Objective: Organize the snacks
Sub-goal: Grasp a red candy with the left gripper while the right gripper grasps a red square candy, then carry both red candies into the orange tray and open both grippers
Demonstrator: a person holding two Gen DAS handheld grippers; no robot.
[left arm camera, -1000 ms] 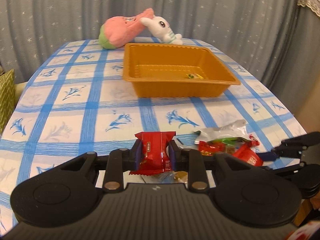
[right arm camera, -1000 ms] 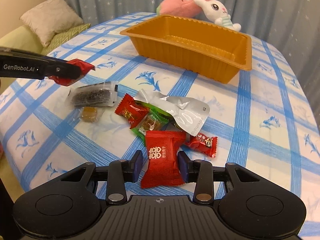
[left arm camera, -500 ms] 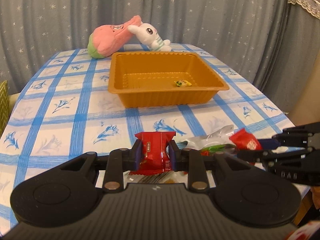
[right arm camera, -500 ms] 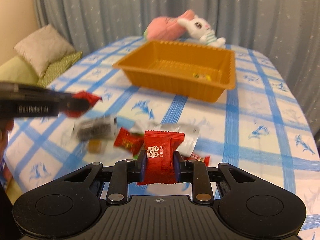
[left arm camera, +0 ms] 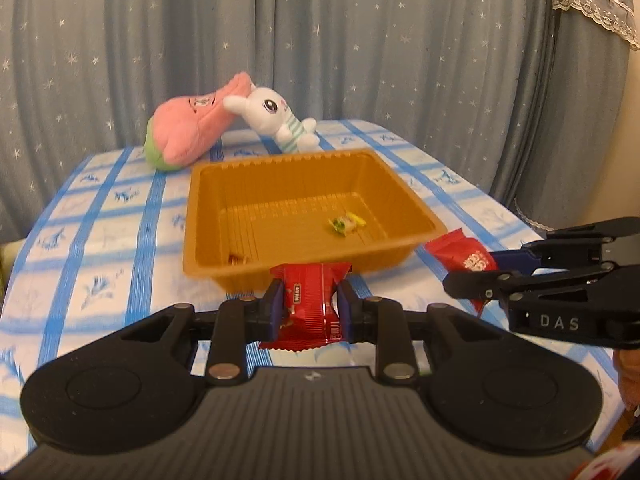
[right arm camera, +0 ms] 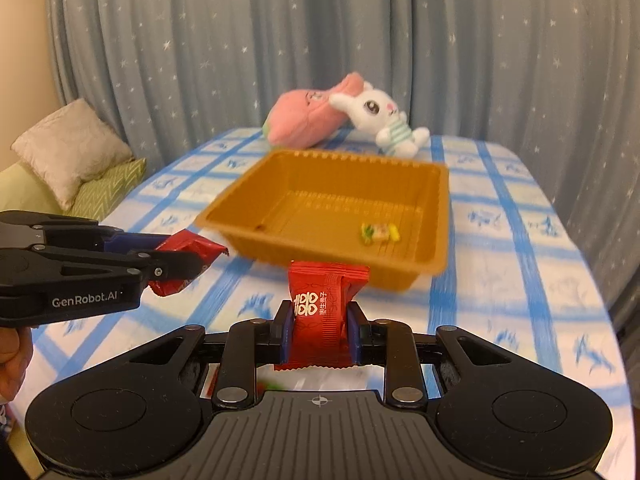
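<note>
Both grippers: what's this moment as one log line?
left gripper: holds red packet | right gripper: holds red packet | orange tray: one candy inside

Left tool clamped on a red packet, right tool clamped likewise, both level, side by side

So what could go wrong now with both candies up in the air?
The left gripper and right gripper each pinch a red packet, close together short of the orange tray, so they might bump. The packets look slippery and may slip out early, landing on the tablecloth. A hard drop could nudge the light tray.
</note>
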